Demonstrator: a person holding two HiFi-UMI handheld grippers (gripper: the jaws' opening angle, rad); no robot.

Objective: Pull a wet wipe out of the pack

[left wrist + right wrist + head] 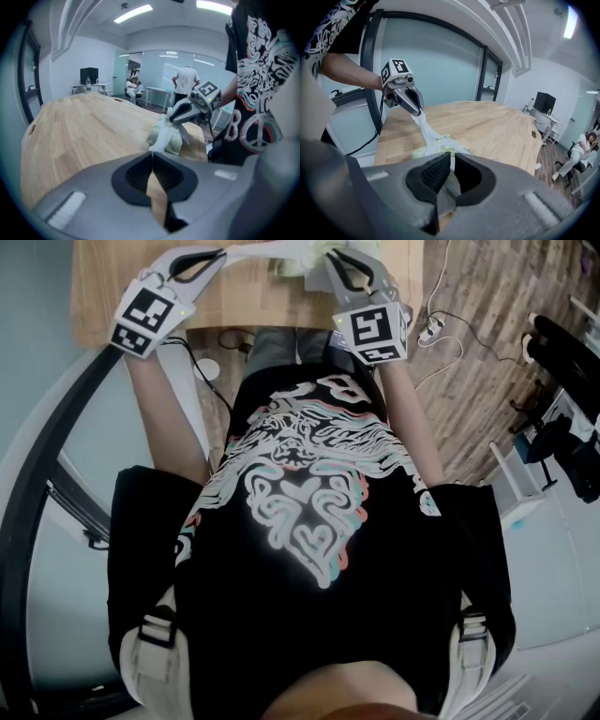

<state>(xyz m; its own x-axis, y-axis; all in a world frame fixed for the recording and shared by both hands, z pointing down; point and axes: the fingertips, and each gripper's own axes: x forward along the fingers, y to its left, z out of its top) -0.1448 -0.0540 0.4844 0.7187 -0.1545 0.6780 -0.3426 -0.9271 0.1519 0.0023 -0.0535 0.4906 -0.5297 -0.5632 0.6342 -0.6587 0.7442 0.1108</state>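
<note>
left tongs (151,153) clamped on wet wipe (425,127), seen taut from pack (169,140) in right gripper view; right tongs (449,158) seemingly pinch pack on worktop (84,126); head view barely catches it.

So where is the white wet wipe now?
Head view, top edge: the white wet wipe stretches over the wooden table from the shut left gripper to the pale green pack gripped by the right gripper.

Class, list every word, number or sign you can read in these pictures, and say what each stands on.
"B" followed by a peace sign: person's black printed T-shirt; its other letters are unreadable.
No letters, only square black-and-white patterns: marker cubes.
Pale green wet-wipe pack: print too blurred to read.
</note>
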